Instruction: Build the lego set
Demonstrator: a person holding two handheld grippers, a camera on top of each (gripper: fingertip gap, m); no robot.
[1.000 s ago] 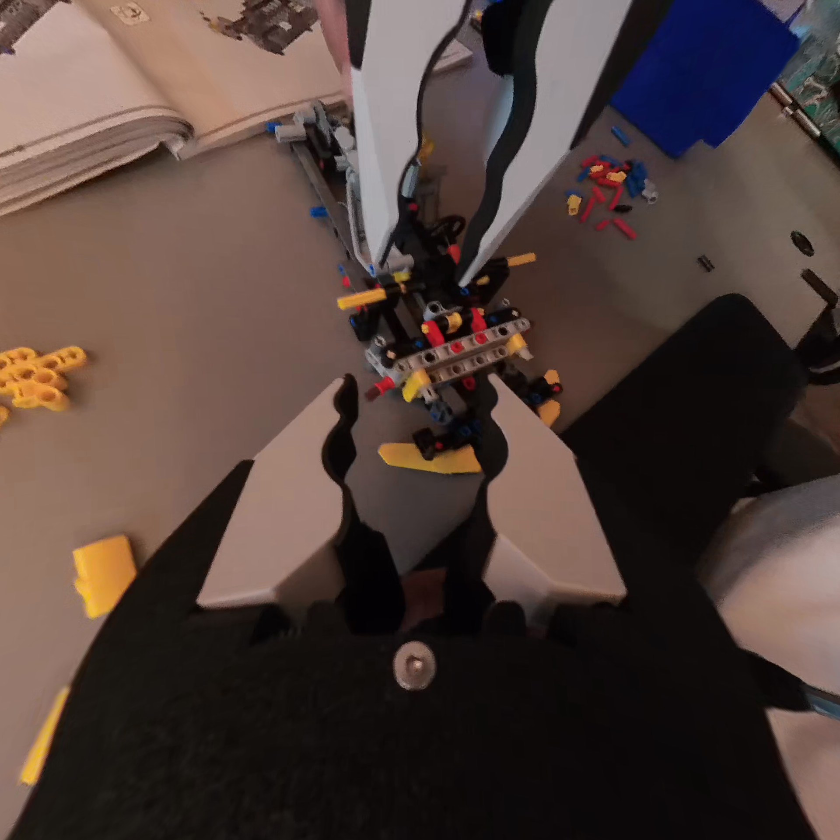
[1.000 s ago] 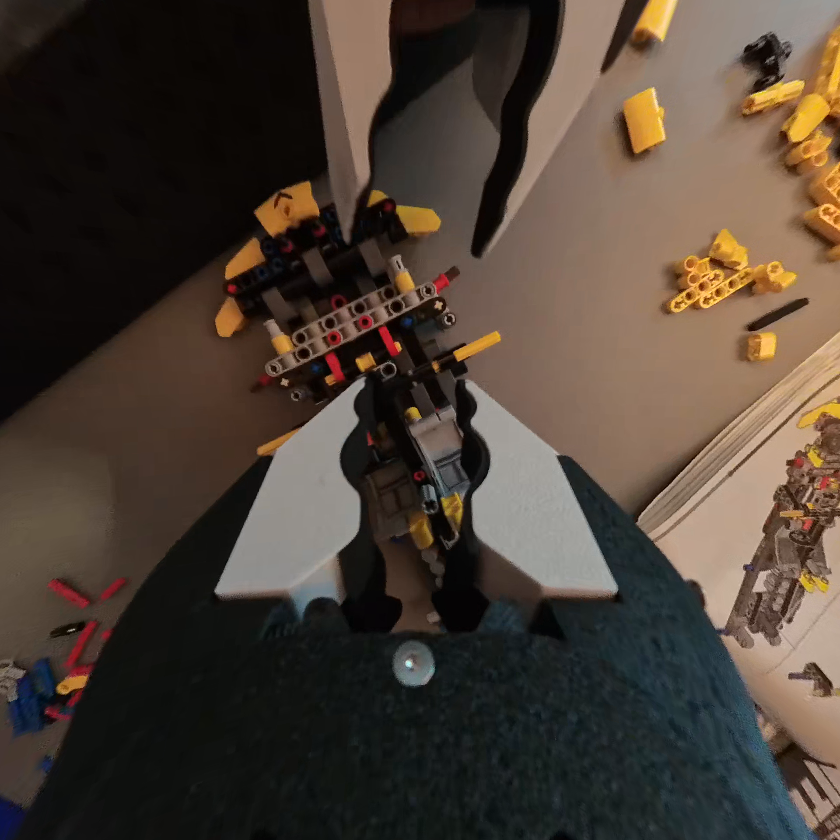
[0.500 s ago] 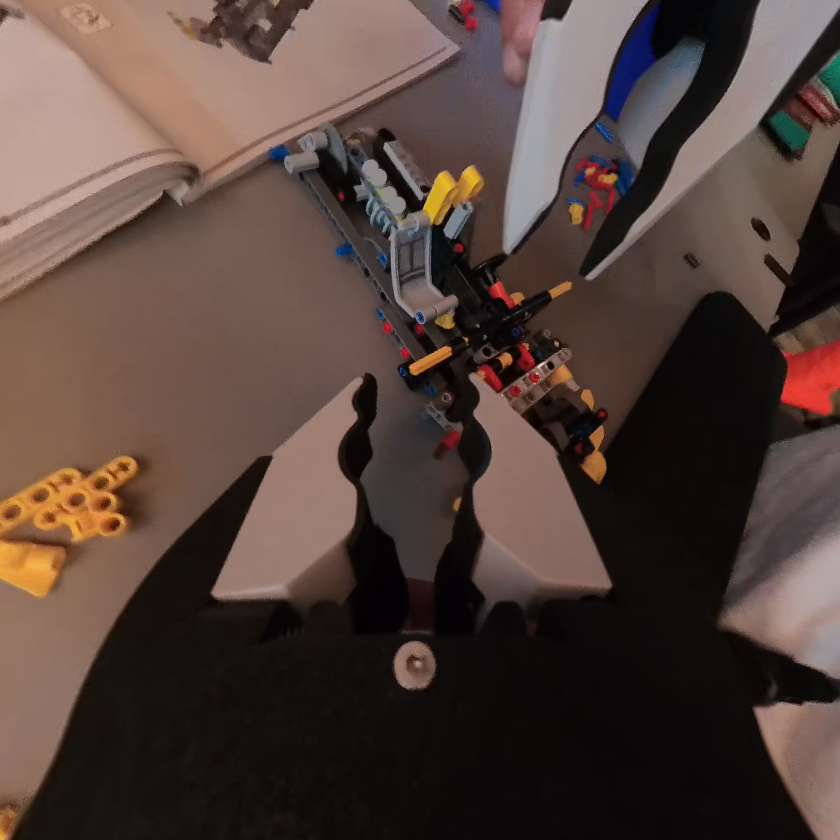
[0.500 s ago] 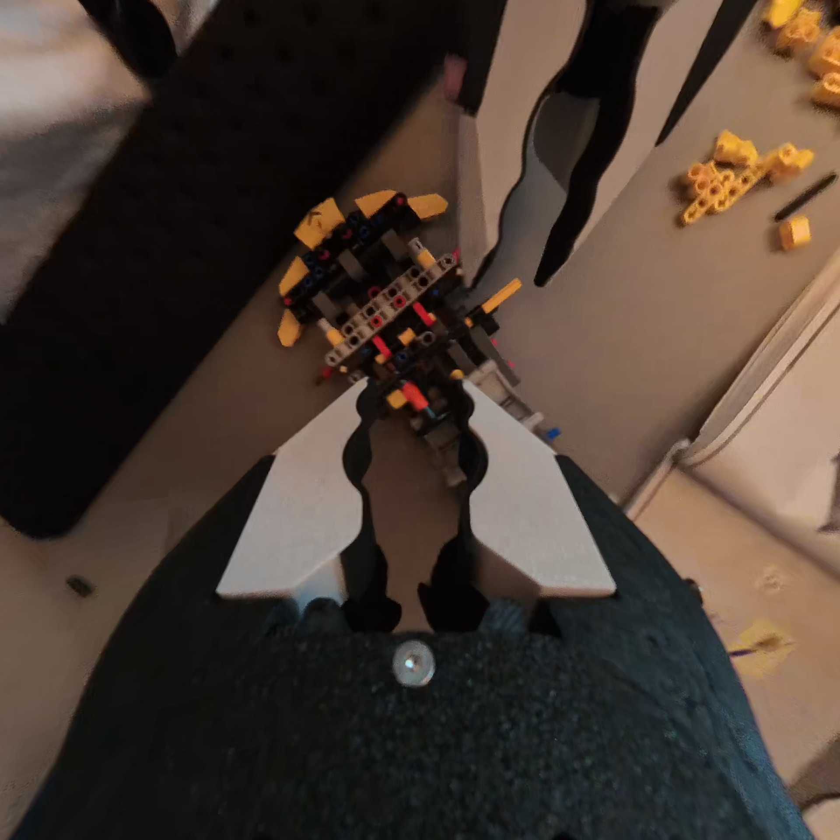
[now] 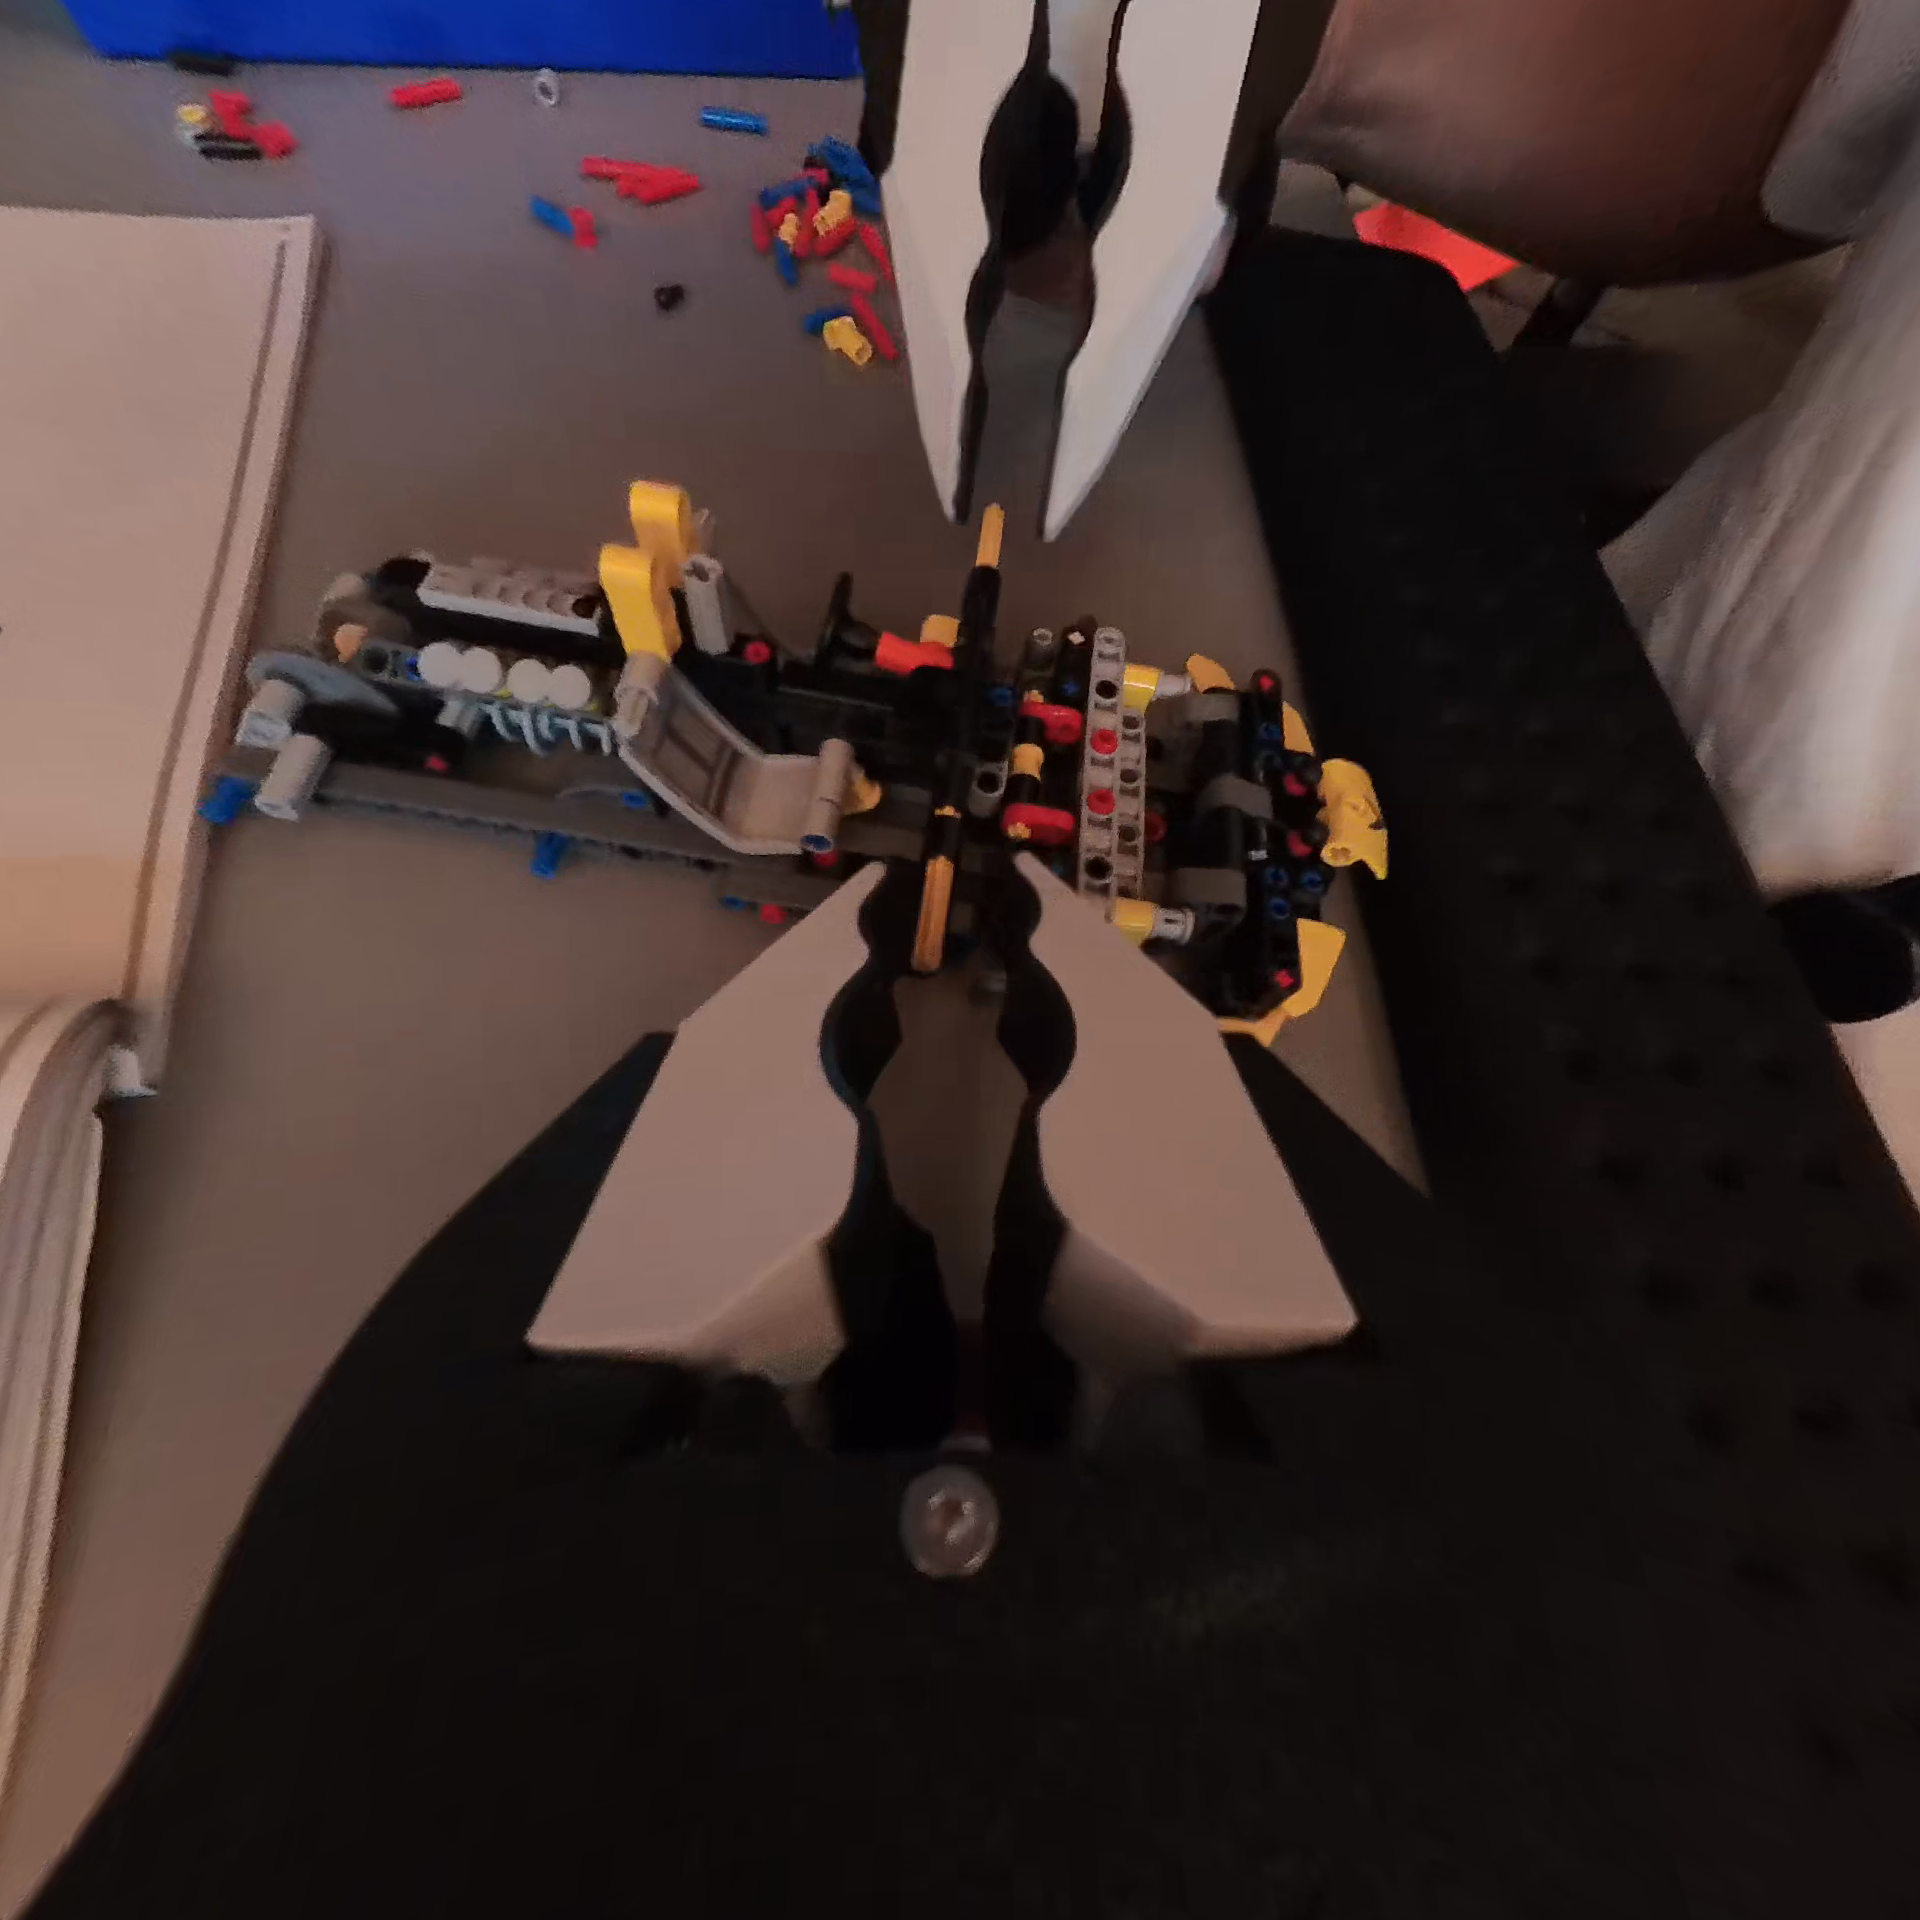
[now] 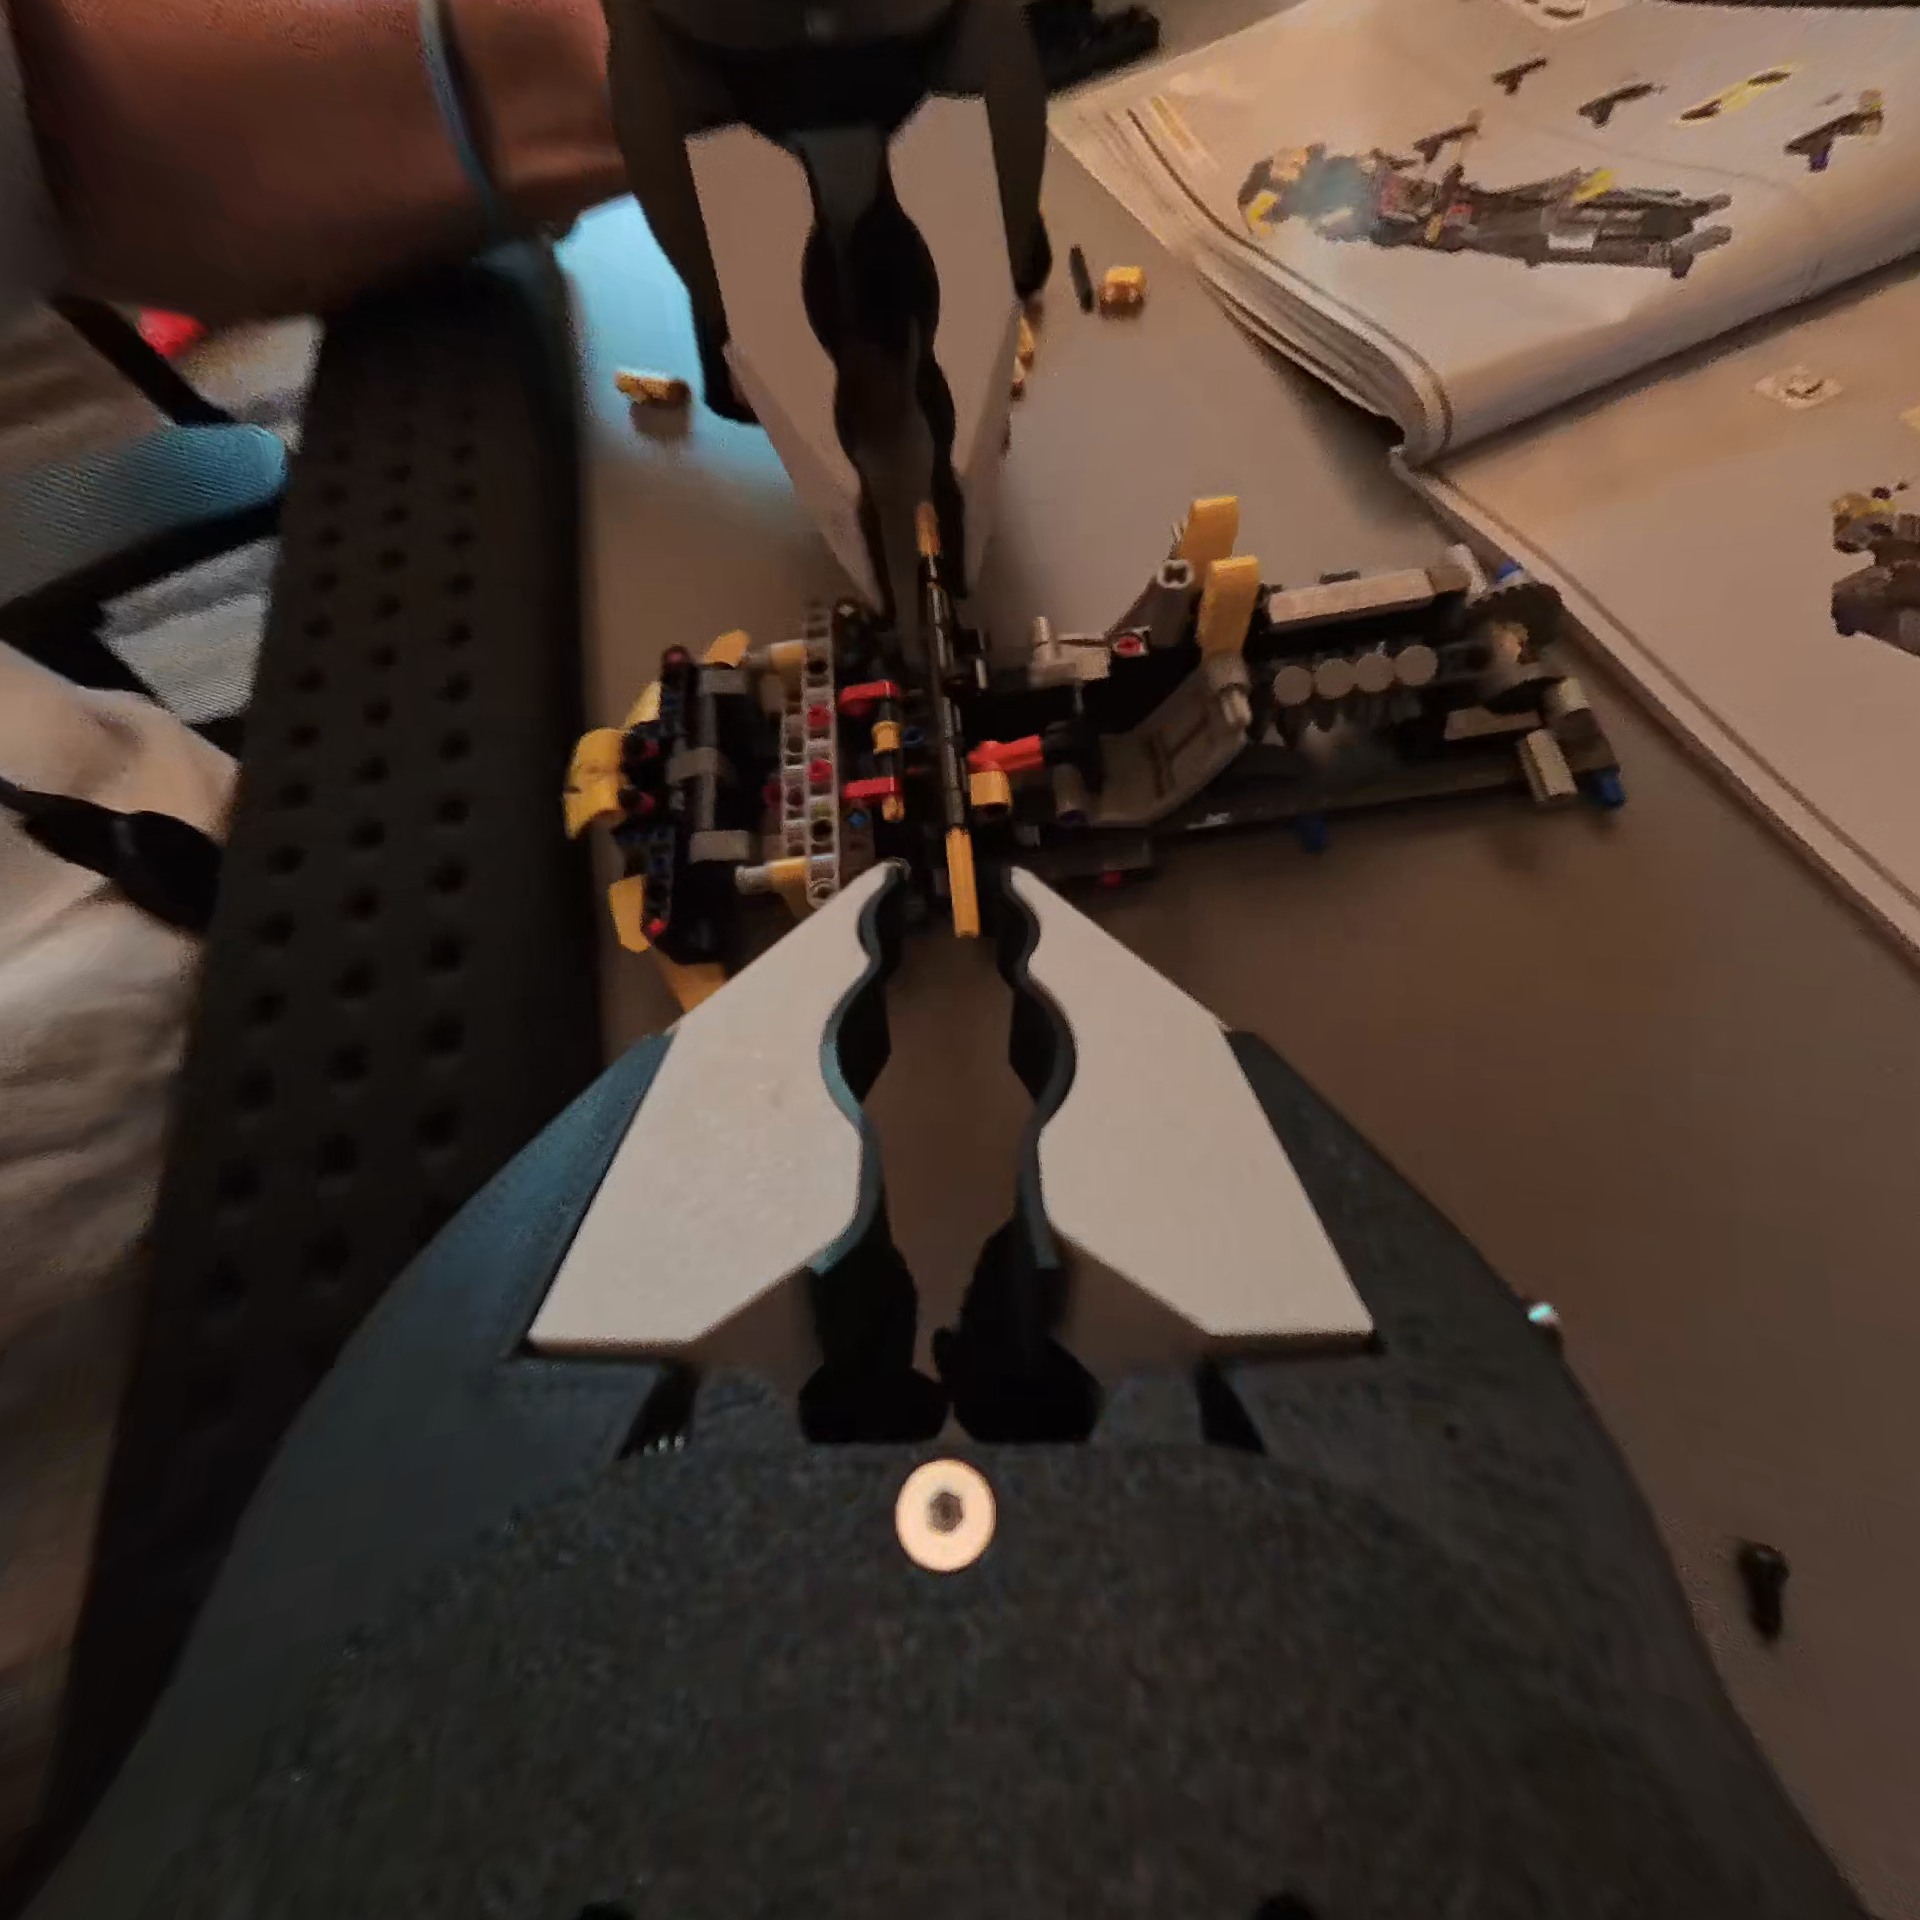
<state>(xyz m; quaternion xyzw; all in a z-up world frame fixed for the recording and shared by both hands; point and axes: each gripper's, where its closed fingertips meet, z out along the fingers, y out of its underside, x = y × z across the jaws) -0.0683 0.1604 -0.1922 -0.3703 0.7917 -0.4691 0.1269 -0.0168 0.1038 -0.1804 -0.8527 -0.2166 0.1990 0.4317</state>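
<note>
Now the left tool [image 5: 951, 873] is seen with its fingers slightly apart, flanking the near yellow end of a black cross axle [image 5: 971, 727] without clearly pinching it. Opposite, the right tool [image 6: 951, 878] is likewise held a little apart around the axle's other yellow tip. Between them the partly built lego vehicle [image 5: 790, 738] lies on the grey surface [image 5: 436, 1039]. Loose red and blue pins [image 5: 821, 229] are scattered farther off, and an open instruction booklet [image 6: 1538, 249] lies beside the model.

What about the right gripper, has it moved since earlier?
Yes: right gripper left the lego model's middle, now off its side at the yellow axle tip.
</note>
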